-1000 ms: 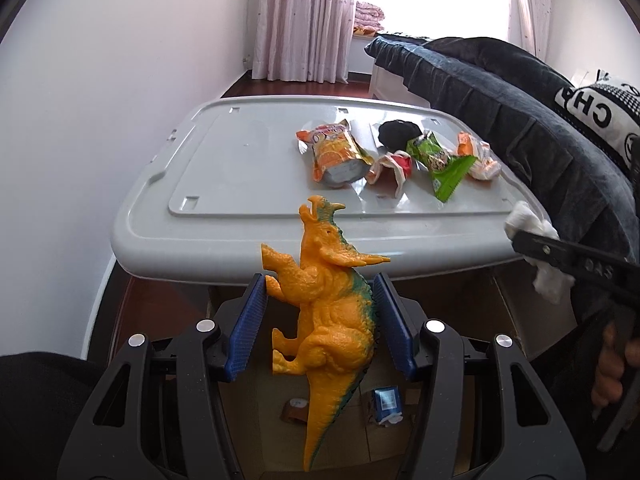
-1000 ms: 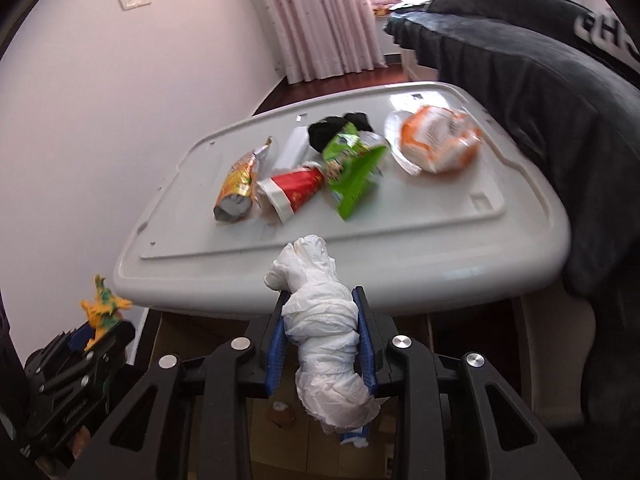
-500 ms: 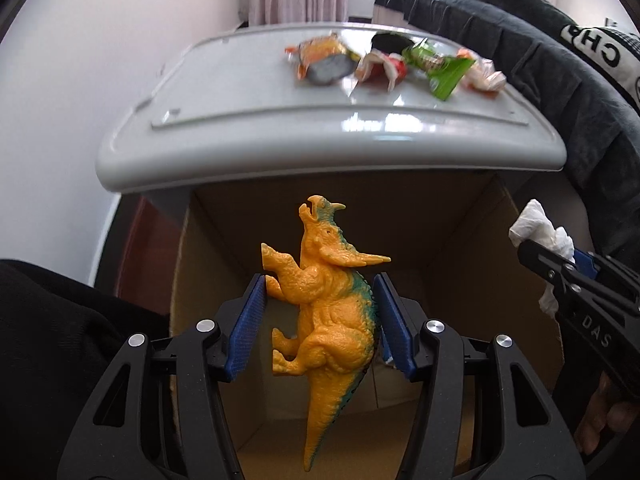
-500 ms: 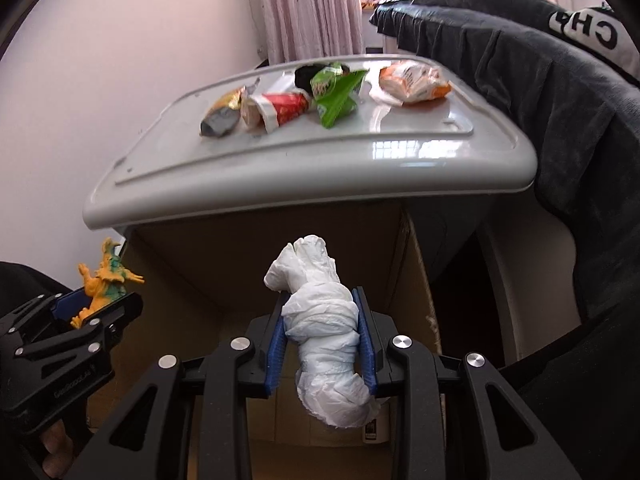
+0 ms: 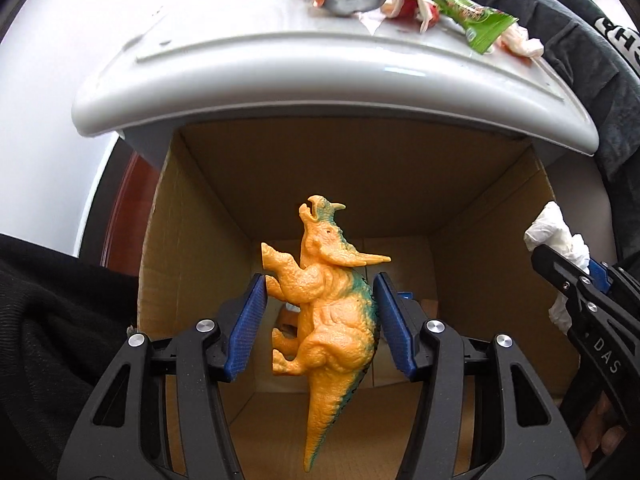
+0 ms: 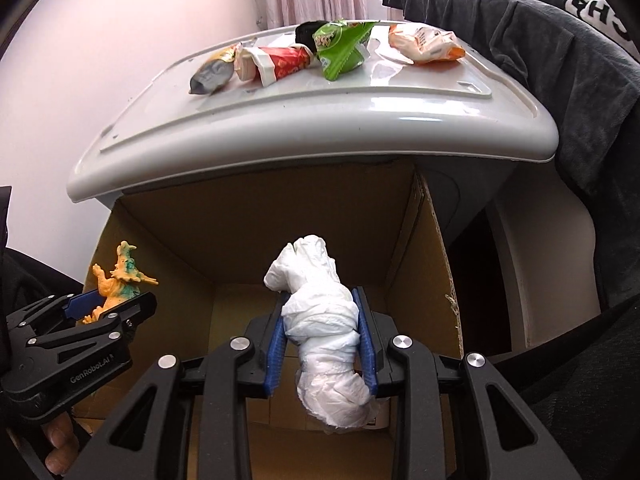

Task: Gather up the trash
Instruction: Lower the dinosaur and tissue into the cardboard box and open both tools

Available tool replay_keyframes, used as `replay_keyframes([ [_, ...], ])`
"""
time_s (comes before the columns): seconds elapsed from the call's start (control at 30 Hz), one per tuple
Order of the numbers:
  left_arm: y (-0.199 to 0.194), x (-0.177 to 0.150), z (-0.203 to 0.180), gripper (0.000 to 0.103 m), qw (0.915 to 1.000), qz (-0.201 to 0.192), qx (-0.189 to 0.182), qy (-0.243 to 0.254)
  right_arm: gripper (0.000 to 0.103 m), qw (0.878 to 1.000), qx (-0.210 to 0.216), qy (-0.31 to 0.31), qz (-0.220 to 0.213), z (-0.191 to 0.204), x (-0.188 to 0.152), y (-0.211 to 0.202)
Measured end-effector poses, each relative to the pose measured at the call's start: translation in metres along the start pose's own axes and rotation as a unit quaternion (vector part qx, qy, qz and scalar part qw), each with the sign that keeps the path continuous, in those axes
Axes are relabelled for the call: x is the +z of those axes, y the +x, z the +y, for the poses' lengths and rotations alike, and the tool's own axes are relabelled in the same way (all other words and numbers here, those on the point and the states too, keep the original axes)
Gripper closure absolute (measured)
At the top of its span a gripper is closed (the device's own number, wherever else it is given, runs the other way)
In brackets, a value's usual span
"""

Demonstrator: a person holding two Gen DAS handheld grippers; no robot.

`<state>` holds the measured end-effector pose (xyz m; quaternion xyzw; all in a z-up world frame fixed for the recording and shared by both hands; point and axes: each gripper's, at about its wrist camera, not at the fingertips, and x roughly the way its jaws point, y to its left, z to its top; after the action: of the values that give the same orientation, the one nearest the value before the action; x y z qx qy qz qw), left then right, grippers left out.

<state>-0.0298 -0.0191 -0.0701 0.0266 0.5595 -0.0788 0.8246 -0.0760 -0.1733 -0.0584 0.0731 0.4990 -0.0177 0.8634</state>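
Orange toy dinosaur, w/ green-blue ridge along back, horned frill and open beak, is held head-up, tail hanging down, pinched at the torso between the blue pads of the left gripper. It is suspended above the open cardboard box; brown inner walls and floor are seen behind it.

Crumpled white tissue wad, twisted into a roll, is clamped at mid-length by the right gripper, also over the box; its lower end droops past the pads.

At 12 o'clock, above the box, a grey plastic lid carries further trash: silver-orange snack bag, red-white wrapper, green wrapper, orange-white bag. A dark blanket lies at 2 o'clock.
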Motion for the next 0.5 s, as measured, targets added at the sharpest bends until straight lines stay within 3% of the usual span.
replay_keyframes([
  [0.5, -0.0002, 0.0011, 0.003, 0.049, 1.0, -0.005, -0.006, -0.005, 0.072, 1.0, 0.002, 0.004, -0.003, -0.0026, -0.001, -0.0001],
])
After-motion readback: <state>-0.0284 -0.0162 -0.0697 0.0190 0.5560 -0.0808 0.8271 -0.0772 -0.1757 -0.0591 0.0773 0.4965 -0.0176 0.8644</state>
